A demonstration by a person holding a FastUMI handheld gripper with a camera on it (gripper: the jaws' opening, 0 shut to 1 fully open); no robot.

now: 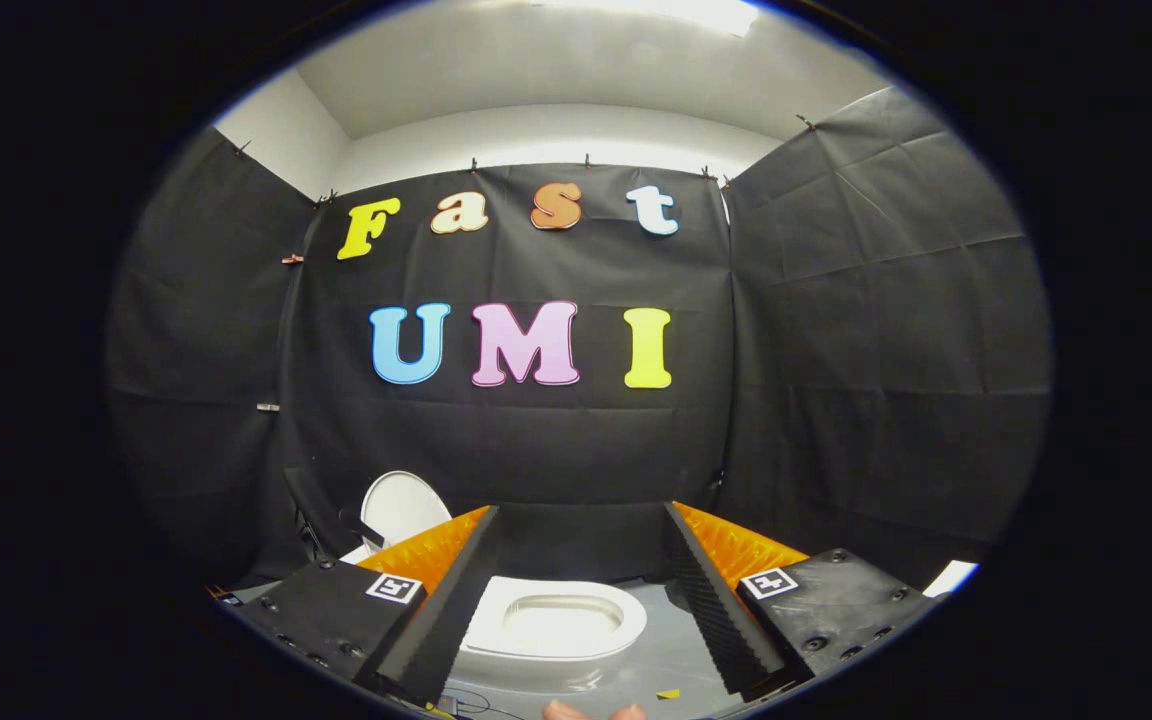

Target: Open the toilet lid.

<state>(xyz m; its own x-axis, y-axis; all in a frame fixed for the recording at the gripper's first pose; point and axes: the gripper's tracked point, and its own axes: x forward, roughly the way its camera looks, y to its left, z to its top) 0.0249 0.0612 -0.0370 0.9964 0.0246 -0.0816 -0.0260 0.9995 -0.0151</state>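
Gripper point(576, 590) held high in the booth, fingers spread wide, nothing between them touching either pad, so it holds nothing. Toilet point(553, 625) sits on the grey floor point(671, 640) below and ahead, framed between the two fingers: white seat ring with the bowl opening exposed. A white rounded panel point(403, 508) stands upright beyond the left finger, against the black cloth wall; could be the toilet lid already raised or a separate piece, fisheye distortion and the finger blocking its base make that hard to call. If it is the lid, the task reads as done or nearly done and the gripper is well clear of it. If the lid is something else lying flat on the ring, I can't make it out from here. Judgement for the step: bring the gripper down and forward toward the front rim, keep the fingers open until one pad goes under the lip, then close lightly and swing up and back in an arc about the rear hinge, not straight up. Don't let go until the lid leans past vertical, or it may drop back. Fingertips of a person's hand point(591, 711) show nearest the camera, below the toilet. Small yellow scrap point(668, 693) on the floor near the right finger.
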